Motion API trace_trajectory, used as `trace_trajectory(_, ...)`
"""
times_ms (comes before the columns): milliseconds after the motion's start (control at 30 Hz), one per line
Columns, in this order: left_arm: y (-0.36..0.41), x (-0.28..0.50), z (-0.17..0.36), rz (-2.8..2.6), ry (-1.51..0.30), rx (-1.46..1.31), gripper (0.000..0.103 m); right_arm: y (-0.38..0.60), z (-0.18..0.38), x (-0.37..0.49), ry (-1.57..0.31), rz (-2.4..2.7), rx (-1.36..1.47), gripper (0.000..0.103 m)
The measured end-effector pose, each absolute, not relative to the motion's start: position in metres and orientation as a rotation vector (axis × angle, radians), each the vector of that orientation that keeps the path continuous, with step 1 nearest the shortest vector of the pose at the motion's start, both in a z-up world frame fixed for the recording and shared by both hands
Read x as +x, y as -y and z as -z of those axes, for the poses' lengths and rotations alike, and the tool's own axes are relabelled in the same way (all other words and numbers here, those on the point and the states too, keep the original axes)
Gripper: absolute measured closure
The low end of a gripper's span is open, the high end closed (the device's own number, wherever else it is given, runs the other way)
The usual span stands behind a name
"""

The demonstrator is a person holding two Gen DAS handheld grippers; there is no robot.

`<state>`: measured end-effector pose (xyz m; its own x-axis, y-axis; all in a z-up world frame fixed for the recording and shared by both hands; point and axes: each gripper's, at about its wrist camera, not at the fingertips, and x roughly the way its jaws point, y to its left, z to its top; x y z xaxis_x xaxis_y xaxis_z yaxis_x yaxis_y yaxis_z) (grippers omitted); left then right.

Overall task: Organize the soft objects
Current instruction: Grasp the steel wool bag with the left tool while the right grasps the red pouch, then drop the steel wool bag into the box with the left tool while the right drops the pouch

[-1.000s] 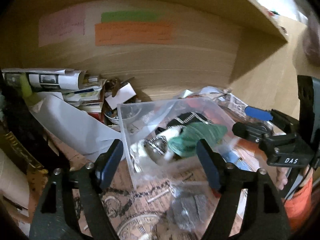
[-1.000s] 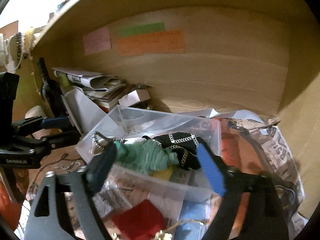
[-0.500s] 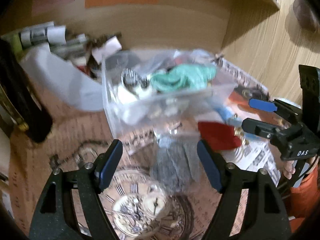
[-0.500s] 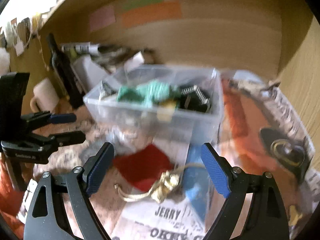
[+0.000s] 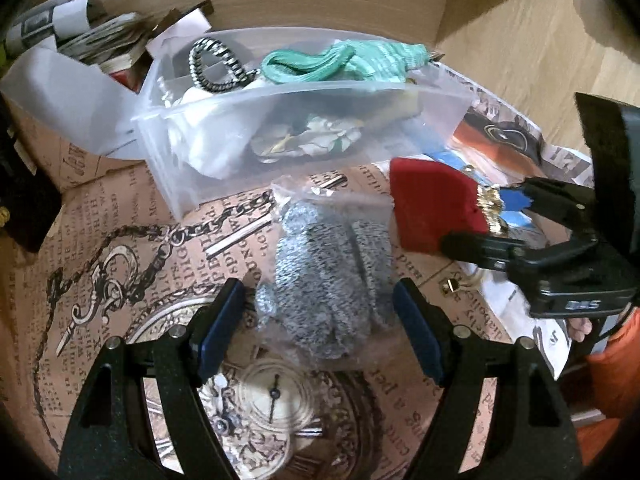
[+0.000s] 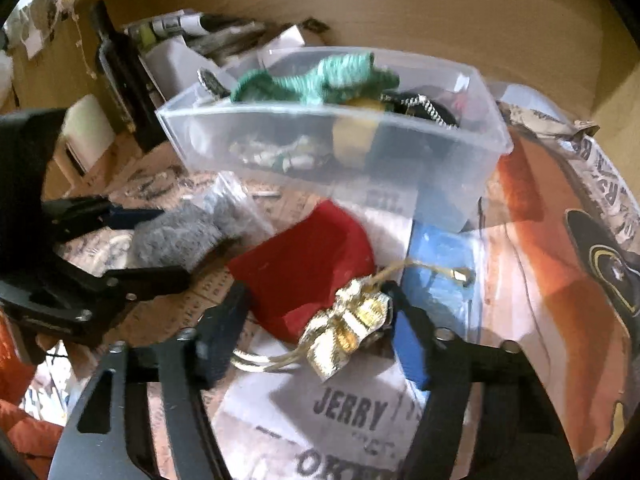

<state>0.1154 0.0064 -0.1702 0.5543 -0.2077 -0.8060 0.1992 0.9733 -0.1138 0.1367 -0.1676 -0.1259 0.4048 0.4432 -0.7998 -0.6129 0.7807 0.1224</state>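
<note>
Speckled grey knit item (image 5: 328,280) in clear plastic lies between left hand-held gripper's (image 5: 320,320) released fingers; right hand-held gripper (image 6: 316,320) spread wide.

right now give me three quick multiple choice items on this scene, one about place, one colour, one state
1. Where does the grey knit item in a clear bag lie?
A. in the clear plastic bin
B. on the printed paper in front of the bin
C. on the paper stack

2. What colour is the knit piece on top of the clear plastic bin?
A. green
B. purple
C. orange

3. How do the left tongs stand?
A. shut on the red cloth
B. open, a finger on each side of the grey bag
C. shut, holding nothing

Answers: 1 B, it lies outside the bin on the clock-print paper. 2 A, the green knit piece drapes over the contents. 3 B, both blue pads stand apart.
</note>
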Motion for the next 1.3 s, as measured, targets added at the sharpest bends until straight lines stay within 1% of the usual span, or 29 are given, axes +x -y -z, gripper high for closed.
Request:
trace_trajectory(33,-0.005,0.116,0.17,0.245,-0.95,-0.013,0.027,0.167,0.125,0.135,-0.927,-0.663,-0.216,0.053)
trace_trajectory(67,-0.005,0.116,0.171,0.247,-0.948,-0.018,0.032,0.166,0.125,0.135,-0.922,-0.665,-0.22,0.069)
trace_trajectory(100,-0.004,0.117,0.171,0.245,-0.945,-0.018,0.036,0.166,0.124,0.135,-0.92,-0.664,-0.223,0.073)
trace_trajectory(167,-0.004,0.116,0.17,0.238,-0.935,-0.009,0.049,0.169,0.124,0.136,-0.913,-0.664,-0.211,0.076)
trace_trajectory(200,-0.004,0.116,0.17,0.24,-0.932,-0.011,0.052,0.171,0.123,0.136,-0.91,-0.664,-0.207,0.08)
trace_trajectory(267,-0.005,0.114,0.168,0.245,-0.921,-0.021,0.061,0.172,0.12,0.134,-0.891,-0.66,-0.201,0.081)
trace_trajectory(400,-0.008,0.105,0.159,0.231,-0.884,-0.016,0.073,0.176,0.11,0.128,-0.845,-0.654,-0.193,0.083)
trace_trajectory(567,-0.015,0.095,0.144,0.221,-0.842,-0.032,0.075,0.182,0.092,0.121,-0.791,-0.651,-0.166,0.083)
trace_trajectory(900,-0.02,0.079,0.093,0.191,-0.695,-0.04,0.075,0.192,0.049,0.111,-0.631,-0.624,-0.128,0.083)
trace_trajectory(1167,-0.027,0.089,0.053,0.144,-0.574,-0.047,0.075,0.192,0.017,0.114,-0.514,-0.604,-0.119,0.083)
trace_trajectory(1300,-0.03,0.102,0.04,0.136,-0.543,-0.06,0.075,0.189,0.006,0.124,-0.477,-0.603,-0.109,0.083)
